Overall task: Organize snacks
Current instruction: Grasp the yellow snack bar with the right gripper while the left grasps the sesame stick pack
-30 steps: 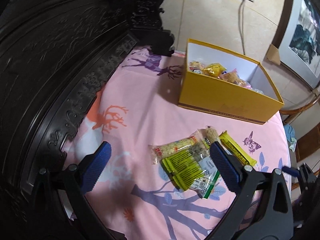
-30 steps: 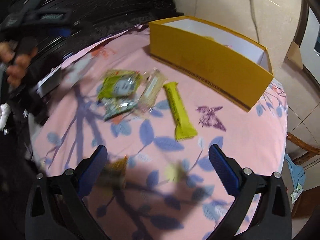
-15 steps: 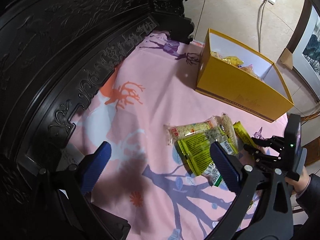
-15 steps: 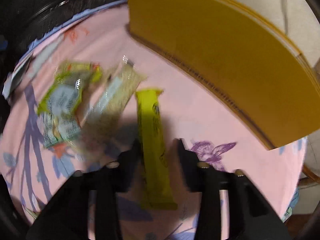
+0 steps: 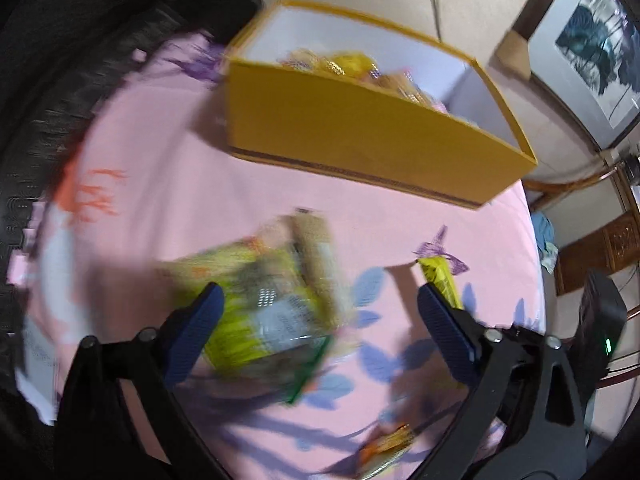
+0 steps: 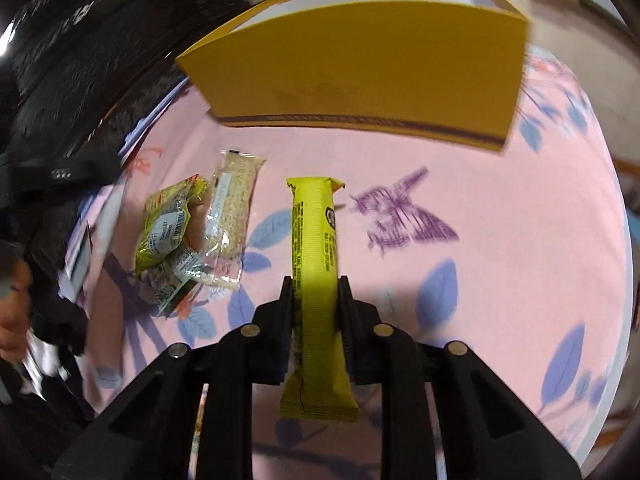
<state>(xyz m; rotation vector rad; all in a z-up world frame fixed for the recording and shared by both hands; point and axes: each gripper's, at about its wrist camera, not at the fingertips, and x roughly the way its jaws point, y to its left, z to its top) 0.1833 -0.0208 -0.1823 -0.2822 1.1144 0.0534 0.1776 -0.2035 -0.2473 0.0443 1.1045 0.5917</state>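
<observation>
My right hand-held gripper (image 6: 316, 296) is clamped on the yellow bar (image 6: 316, 264); I should lift it clear of the worktop (image 6: 500, 280), then release over the yellow box (image 6: 360, 64). My left hand-held gripper (image 5: 320, 312), closing slowly, straddles the green packets (image 5: 260, 312) without pressing them.

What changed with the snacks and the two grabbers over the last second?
The right gripper came down and shut on the yellow bar. The left gripper, jaws closing, dropped toward the green packets; nothing gripped yet. The box and the other snacks stayed put.
</observation>
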